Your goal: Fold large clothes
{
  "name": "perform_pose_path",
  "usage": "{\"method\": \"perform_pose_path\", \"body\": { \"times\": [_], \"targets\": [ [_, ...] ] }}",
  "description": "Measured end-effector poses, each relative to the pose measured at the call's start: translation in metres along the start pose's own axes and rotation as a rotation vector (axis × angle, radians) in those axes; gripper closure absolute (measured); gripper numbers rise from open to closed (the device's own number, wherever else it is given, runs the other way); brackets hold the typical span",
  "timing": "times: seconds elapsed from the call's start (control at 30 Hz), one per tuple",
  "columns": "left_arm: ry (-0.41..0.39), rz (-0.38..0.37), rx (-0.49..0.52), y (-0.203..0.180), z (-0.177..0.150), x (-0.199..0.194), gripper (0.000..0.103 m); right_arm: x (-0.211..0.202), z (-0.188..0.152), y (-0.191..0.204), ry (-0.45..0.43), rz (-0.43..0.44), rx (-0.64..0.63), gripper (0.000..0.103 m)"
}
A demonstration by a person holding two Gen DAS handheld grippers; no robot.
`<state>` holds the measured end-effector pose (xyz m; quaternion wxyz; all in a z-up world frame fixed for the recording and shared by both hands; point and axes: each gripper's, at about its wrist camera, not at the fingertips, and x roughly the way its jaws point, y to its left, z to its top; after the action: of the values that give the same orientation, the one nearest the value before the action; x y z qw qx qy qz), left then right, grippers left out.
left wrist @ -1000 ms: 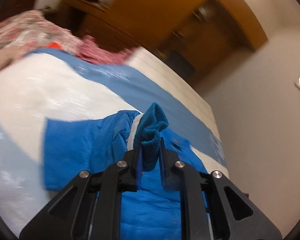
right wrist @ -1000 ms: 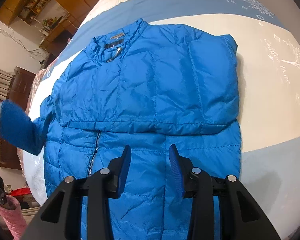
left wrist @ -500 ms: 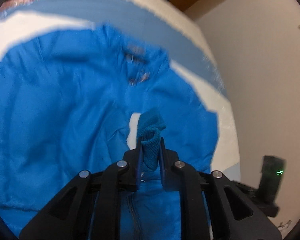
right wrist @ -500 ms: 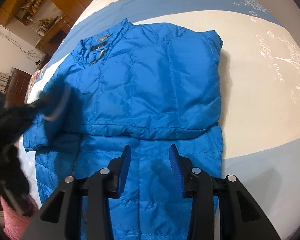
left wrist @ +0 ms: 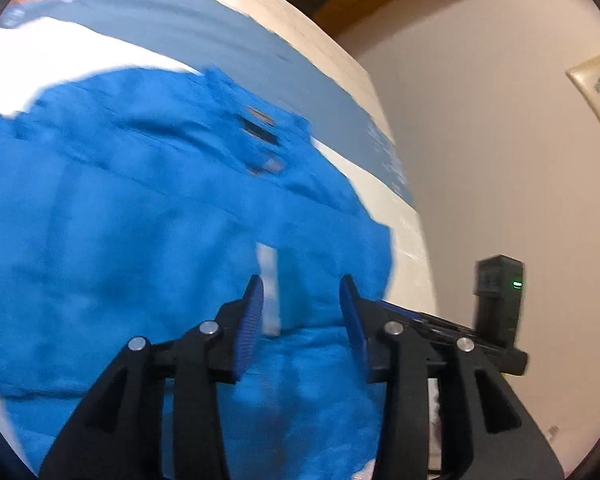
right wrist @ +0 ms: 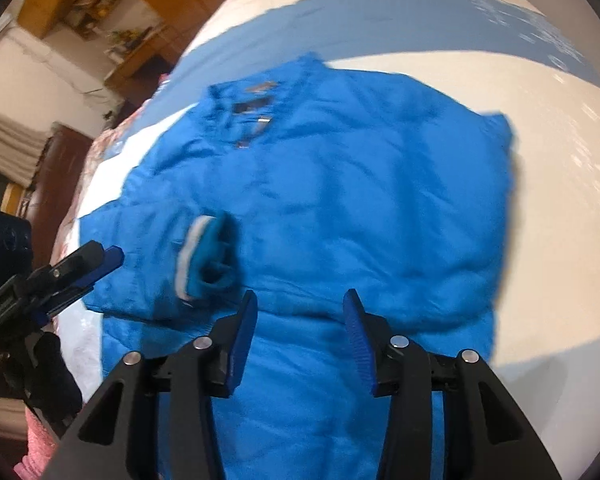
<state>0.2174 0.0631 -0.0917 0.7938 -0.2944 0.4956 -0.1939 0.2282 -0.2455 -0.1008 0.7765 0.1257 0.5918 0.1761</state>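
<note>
Two tongs hang over a blue jacket point(right wrist: 340, 208) spread on the bed point(right wrist: 560, 128), its sleeve cuff point(right wrist: 208, 256) lying across the chest. Left tongs point(left wrist: 302, 312) are opening, empty; right tongs point(right wrist: 300, 328) widen too, gripping nothing. Sleeve folding looks finished (judging by the layout); the hem likely comes next.

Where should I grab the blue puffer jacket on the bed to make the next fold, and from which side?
Probably the bottom hem of the blue puffer jacket, at both corners. Both sleeves already lie folded across the chest, the knitted teal cuff on top, so the long unfolded part is the lower body nearest the right claw. Come from the hem side and lift toward the collar.
</note>
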Motion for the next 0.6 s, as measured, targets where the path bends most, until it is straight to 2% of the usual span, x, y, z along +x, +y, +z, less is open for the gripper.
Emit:
{"method": "perform_pose_path", "body": {
  "times": [0.07,0.13,0.3,0.37,0.4,0.43,0.53,0.6],
  "targets": [
    [-0.021,0.172,-0.009,0.025,0.004,-0.007,0.066,0.008,0.006,0.013,0.013,0.03,-0.019,0.056],
    [-0.012,0.229,-0.04,0.047,0.003,-0.008,0.066,0.024,0.013,0.028,0.048,0.063,-0.039,0.056],
    [0.015,0.186,-0.119,0.075,0.002,0.003,0.067,0.066,0.026,0.051,0.134,0.097,-0.062,0.056],
    [0.015,0.19,-0.109,0.074,0.0,0.003,0.067,0.083,0.028,0.056,0.164,0.115,-0.061,0.072],
    [0.016,0.192,-0.102,0.073,-0.002,-0.002,0.067,0.086,0.028,0.056,0.165,0.125,-0.061,0.087],
    [0.018,0.195,-0.09,0.071,-0.001,-0.002,0.067,0.088,0.029,0.055,0.16,0.129,-0.06,0.09],
    [0.005,0.175,-0.066,0.06,0.003,-0.009,0.067,0.076,0.031,0.044,0.114,0.169,-0.037,0.092],
    [-0.015,0.169,-0.044,0.053,0.006,-0.018,0.067,0.06,0.036,0.028,0.064,0.118,-0.018,0.092]
  ]
}}
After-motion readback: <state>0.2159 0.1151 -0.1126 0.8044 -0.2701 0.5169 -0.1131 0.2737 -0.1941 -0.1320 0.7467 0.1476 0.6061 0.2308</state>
